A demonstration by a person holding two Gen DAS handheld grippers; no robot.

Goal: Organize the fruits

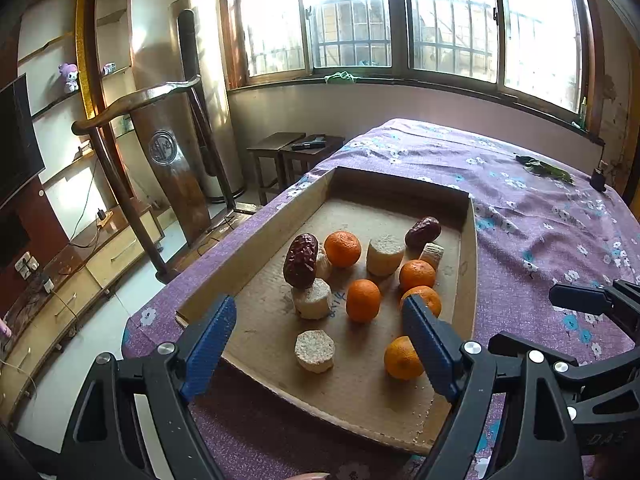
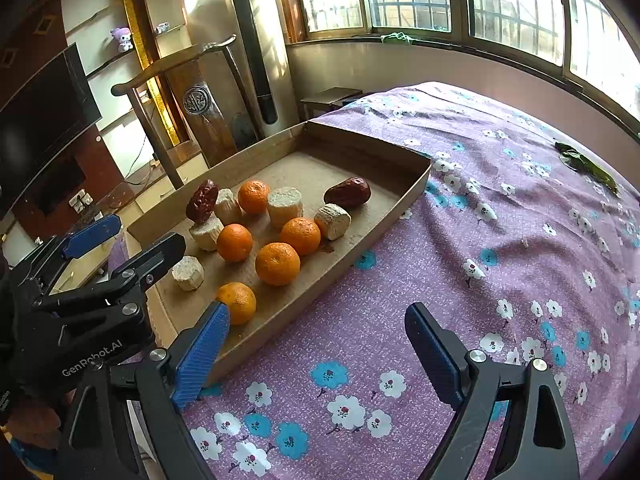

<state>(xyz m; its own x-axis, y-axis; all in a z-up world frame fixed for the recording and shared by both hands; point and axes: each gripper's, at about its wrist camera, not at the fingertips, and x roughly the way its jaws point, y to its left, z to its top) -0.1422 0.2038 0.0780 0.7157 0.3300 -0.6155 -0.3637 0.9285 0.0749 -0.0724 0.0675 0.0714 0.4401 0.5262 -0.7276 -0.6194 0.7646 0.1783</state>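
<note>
A shallow cardboard tray (image 1: 276,216) (image 2: 376,216) lies on the purple flowered cloth. In it are several oranges (image 1: 342,248) (image 2: 277,263), several pale cut cylinders (image 1: 315,350) (image 2: 188,273) and two dark red dates (image 1: 301,260) (image 2: 347,192); one date leans on a pale cylinder. My left gripper (image 1: 320,344) is open and empty, above the tray's near end, its fingers either side of a pale cylinder and an orange (image 1: 402,358). My right gripper (image 2: 316,354) is open and empty above the cloth, right of the tray.
The cloth-covered table (image 2: 500,220) stretches right and back toward the windows. A green leafy scrap (image 2: 588,166) lies at the far right. A wooden chair (image 1: 132,184), a tall air conditioner, a television and low cabinets stand left of the table.
</note>
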